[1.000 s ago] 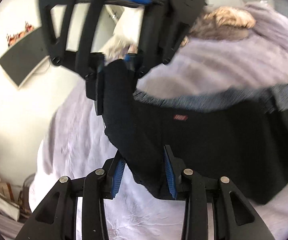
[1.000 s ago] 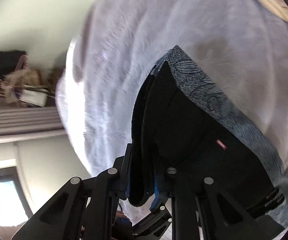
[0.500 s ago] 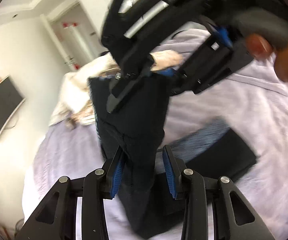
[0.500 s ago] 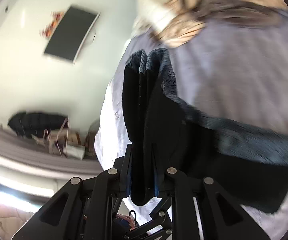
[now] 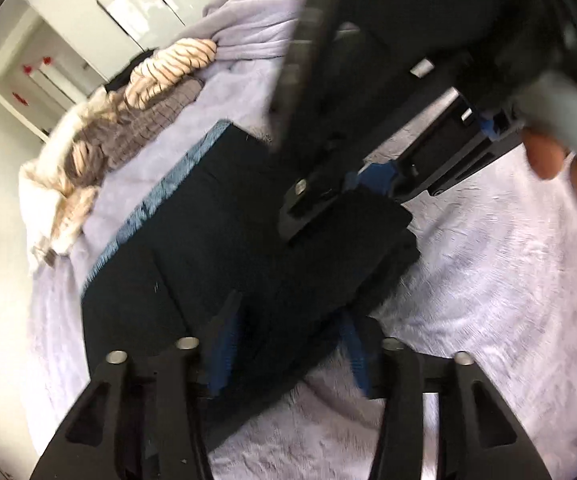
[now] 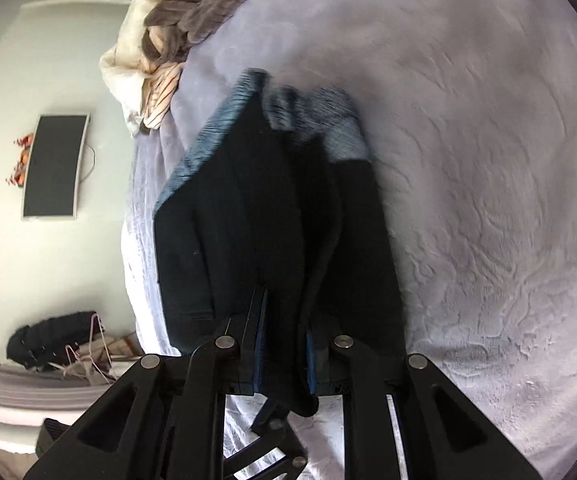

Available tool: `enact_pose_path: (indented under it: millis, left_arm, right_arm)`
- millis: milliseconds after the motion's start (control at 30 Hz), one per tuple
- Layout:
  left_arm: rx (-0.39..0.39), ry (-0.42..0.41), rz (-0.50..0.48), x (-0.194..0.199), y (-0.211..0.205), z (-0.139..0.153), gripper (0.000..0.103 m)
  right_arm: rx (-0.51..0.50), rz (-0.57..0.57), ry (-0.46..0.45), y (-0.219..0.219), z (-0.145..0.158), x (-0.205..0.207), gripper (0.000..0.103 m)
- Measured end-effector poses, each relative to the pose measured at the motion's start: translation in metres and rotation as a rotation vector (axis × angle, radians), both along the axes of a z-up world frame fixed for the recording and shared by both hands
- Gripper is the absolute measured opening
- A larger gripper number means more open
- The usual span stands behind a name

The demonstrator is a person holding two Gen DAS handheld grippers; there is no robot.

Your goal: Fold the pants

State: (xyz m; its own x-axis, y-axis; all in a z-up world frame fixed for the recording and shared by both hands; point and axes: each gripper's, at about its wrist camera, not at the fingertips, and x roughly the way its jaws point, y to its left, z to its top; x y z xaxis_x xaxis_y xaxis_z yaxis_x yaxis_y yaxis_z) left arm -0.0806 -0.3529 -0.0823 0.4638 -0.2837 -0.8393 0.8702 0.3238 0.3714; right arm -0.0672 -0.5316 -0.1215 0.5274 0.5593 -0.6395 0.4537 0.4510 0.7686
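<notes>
Two wrist cameras looked down along black grippers onto a bed covered by a pale lilac blanket. Dark pants with a blue-grey patterned waistband lay across the blanket, already doubled over into a thick rectangle, with one end not yet laid flat.

The left gripper hovered at the near edge of the folded pants. Its jaws were opening, dark cloth lay between them, and the blue pads no longer seemed to press on it. The right gripper was clamped on a bunched fold of the pants, the fabric pinched between its blue pads and hanging below them. In the left view it loomed from the upper right, with part of a hand beside it.

A heap of striped and beige bedding sat at the far left of the bed.

The step appeared to be laying the last fold down. Next, the right gripper would probably need to lower its fold onto the stack and let go, then both could smooth the edges.
</notes>
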Motion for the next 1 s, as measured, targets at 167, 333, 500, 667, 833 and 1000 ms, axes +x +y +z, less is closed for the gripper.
enact_pose_path:
  millis: [167,333,500,667,833,1000]
  left_arm:
    - [-0.071,0.084,0.076,0.029,0.045,0.037,0.071]
    - [-0.085,0.146,0.333,0.095,0.089,0.044,0.071]
    - [-0.045,0.273,0.552,0.148,0.125,0.015,0.071]
    - [-0.07,0.422,0.666,0.165,0.142,-0.014,0.085]
    - [-0.074,0.438,0.636,0.159,0.145,-0.009,0.085]
    - [-0.093,0.466,0.652,0.17,0.153,0.003,0.085]
  right_arm:
    - [-0.042,-0.013,0.033,-0.001,0.008,-0.004,0.027]
    - [-0.261,-0.002,0.127,0.006,0.037,-0.019,0.032]
    - [-0.334,-0.025,0.063,0.02,0.071,-0.021,0.032]
    - [-0.432,0.071,0.121,0.053,0.057,0.005,0.032]
    - [-0.455,0.065,0.203,0.061,0.026,0.003,0.032]
    - [-0.454,0.095,0.214,0.058,0.029,0.004,0.031]
